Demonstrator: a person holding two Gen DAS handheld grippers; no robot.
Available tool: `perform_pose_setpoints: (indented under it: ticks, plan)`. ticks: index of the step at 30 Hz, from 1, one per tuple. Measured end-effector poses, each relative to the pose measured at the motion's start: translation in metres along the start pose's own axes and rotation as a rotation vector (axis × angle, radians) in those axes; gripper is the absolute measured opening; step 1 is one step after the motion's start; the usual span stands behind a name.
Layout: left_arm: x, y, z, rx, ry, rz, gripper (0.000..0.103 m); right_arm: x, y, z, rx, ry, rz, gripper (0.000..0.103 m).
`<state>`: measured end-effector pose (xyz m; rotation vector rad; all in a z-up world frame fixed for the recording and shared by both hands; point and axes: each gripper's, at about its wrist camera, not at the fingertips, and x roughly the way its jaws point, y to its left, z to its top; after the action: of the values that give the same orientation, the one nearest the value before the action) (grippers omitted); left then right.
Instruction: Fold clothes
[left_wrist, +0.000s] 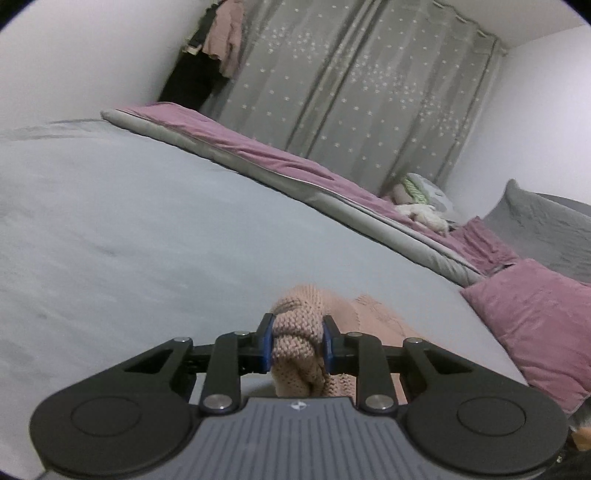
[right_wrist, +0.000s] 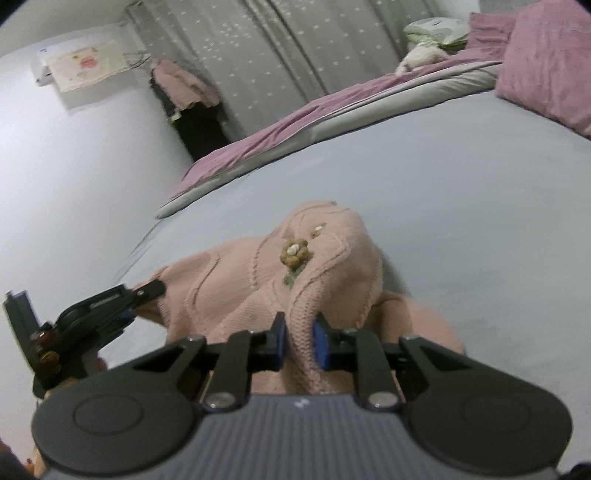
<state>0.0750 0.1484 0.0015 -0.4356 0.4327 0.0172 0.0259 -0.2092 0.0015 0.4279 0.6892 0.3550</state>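
Both grippers pinched the pink knit sweater (right_wrist: 295, 258) on the grey bed (right_wrist: 461, 206): left gripper (left_wrist: 298, 341) fingers on a bunched fold, right gripper (right_wrist: 298, 341) on a ridge.

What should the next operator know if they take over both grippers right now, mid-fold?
Left gripper: shut on a bunched knit edge of the pink sweater.
Right gripper: shut on another fold of the same sweater, near the flower decoration.
The sweater is partly lifted over the grey bed sheet, the rest slumped on it.
Done: both grips secured.
Left: no neat fold shows yet; probably spread it flat, then fold.
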Motion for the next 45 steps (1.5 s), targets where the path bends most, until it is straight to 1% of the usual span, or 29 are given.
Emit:
perform_pose_setpoints:
  ticks: [3,6,9,12,13,16,20,23,27,33,34,37,39,40,41,43,44,45]
  plan:
    - [0.003,0.003,0.001,0.019,0.012,0.037,0.023,0.002,0.007,-0.002,-0.004,0.023,0.036,0.015]
    - [0.007,0.003,-0.001,0.038,0.053,0.068,0.024,0.006,0.013,-0.002,-0.015,0.046,0.064,0.015]
    - [0.011,0.002,-0.003,0.047,0.085,0.09,0.027,0.011,0.02,-0.007,-0.026,0.067,0.081,0.015]
    - [0.008,0.0,-0.005,0.067,0.085,0.121,0.029,0.016,0.029,-0.011,-0.041,0.089,0.1,0.015]
    - [0.007,0.0,-0.005,0.076,0.079,0.126,0.032,0.017,0.033,-0.013,-0.047,0.097,0.105,0.015]
    - [0.001,-0.003,-0.004,0.086,0.066,0.111,0.037,0.023,0.042,-0.018,-0.07,0.119,0.124,0.015]
    - [-0.004,-0.007,-0.006,0.094,0.081,0.053,0.046,0.031,0.054,-0.025,-0.098,0.141,0.142,0.015]
    - [-0.002,-0.009,-0.009,0.085,0.125,-0.026,0.05,0.039,0.057,-0.029,-0.094,0.163,0.147,0.015]
    - [-0.001,-0.013,-0.01,0.06,0.189,-0.137,0.052,0.049,0.067,-0.038,-0.111,0.189,0.152,0.016]
    - [0.0,-0.012,-0.012,-0.028,0.262,-0.313,0.054,0.064,0.082,-0.053,-0.156,0.236,0.169,0.016]
    - [0.0,-0.013,-0.013,-0.033,0.274,-0.332,0.055,0.066,0.084,-0.056,-0.162,0.244,0.169,0.016]
    - [0.005,-0.02,-0.019,-0.02,0.307,-0.35,0.055,0.072,0.09,-0.062,-0.187,0.263,0.163,0.016]
    - [0.008,-0.024,-0.026,-0.013,0.332,-0.351,0.052,0.073,0.093,-0.065,-0.201,0.266,0.158,0.016]
    - [0.011,-0.026,-0.029,-0.01,0.347,-0.351,0.048,0.073,0.093,-0.065,-0.199,0.266,0.159,0.016]
    - [0.013,-0.028,-0.032,-0.005,0.362,-0.351,0.033,0.073,0.092,-0.065,-0.195,0.266,0.161,0.016]
    - [0.016,-0.031,-0.037,0.003,0.386,-0.344,0.014,0.073,0.09,-0.063,-0.182,0.266,0.166,0.016]
    - [0.015,-0.031,-0.039,0.006,0.381,-0.334,0.013,0.073,0.089,-0.062,-0.174,0.268,0.169,0.017]
    - [0.014,-0.032,-0.04,0.009,0.376,-0.325,0.013,0.072,0.087,-0.061,-0.165,0.269,0.178,0.021]
